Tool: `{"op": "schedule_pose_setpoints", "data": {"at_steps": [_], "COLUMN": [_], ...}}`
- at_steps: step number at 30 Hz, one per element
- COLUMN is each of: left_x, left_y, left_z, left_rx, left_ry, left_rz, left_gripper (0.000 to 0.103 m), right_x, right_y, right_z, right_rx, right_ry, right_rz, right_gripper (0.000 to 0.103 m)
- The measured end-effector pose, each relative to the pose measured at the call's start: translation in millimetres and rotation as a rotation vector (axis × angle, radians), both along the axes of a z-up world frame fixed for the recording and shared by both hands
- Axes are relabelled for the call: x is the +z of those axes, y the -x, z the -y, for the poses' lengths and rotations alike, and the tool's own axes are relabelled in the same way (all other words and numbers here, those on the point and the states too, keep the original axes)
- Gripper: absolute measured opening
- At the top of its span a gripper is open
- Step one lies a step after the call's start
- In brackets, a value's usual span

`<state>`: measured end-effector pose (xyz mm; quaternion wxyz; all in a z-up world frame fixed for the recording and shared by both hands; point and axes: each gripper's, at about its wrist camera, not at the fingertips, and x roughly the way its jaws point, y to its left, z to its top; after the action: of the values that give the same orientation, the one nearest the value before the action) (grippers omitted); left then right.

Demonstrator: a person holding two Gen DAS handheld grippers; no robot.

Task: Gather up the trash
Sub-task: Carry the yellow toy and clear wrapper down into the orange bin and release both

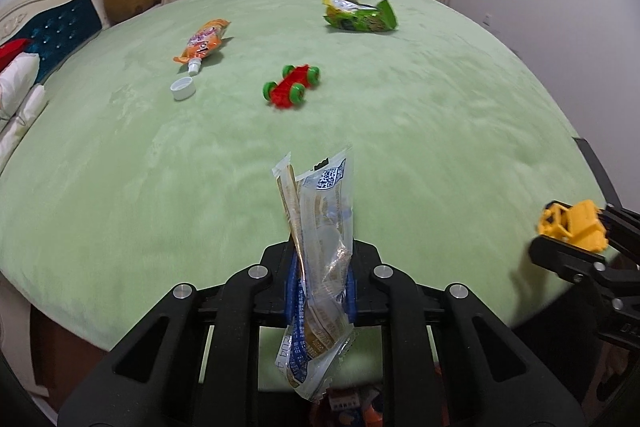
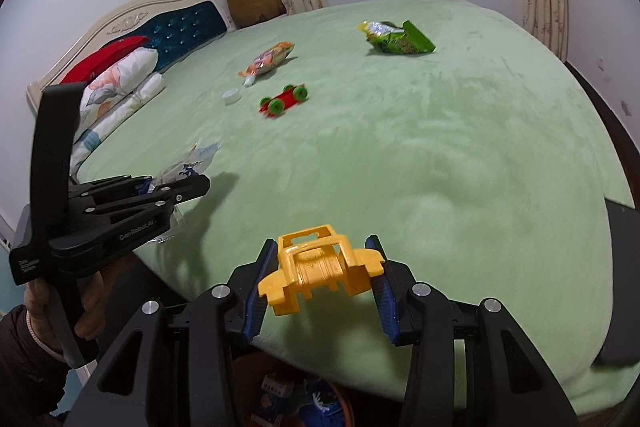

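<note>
Left gripper (image 1: 320, 279) clenched on clear wrapper (image 1: 320, 251), right gripper (image 2: 320, 283) on yellow toy (image 2: 318, 271); red toy car (image 1: 292, 87), snack bags beyond.

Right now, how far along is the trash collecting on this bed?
In hand: the left tool is shut on a clear wrapper, and the right tool grips a yellow toy. Left on the green bedspread: an orange pouch, its white cap and a green snack bag. A red toy car also lies there. Nothing shows trash already binned.
</note>
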<state>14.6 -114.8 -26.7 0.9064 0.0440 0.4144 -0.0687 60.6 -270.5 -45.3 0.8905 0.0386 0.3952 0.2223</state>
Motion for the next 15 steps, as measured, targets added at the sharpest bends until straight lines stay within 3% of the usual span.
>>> {"op": "schedule_pose_setpoints", "data": {"at_steps": [15], "left_x": [-22.0], "left_y": [95.5], "left_z": [1.6], "left_rx": [-0.196], "left_ry": [0.016], "left_rz": [-0.039], "left_gripper": [0.016], "right_x": [-18.9], "right_y": [73.9], "right_z": [-13.9], "right_rx": [0.100], "right_ry": [0.081], "right_rz": [-0.041], "right_gripper": [0.045]}}
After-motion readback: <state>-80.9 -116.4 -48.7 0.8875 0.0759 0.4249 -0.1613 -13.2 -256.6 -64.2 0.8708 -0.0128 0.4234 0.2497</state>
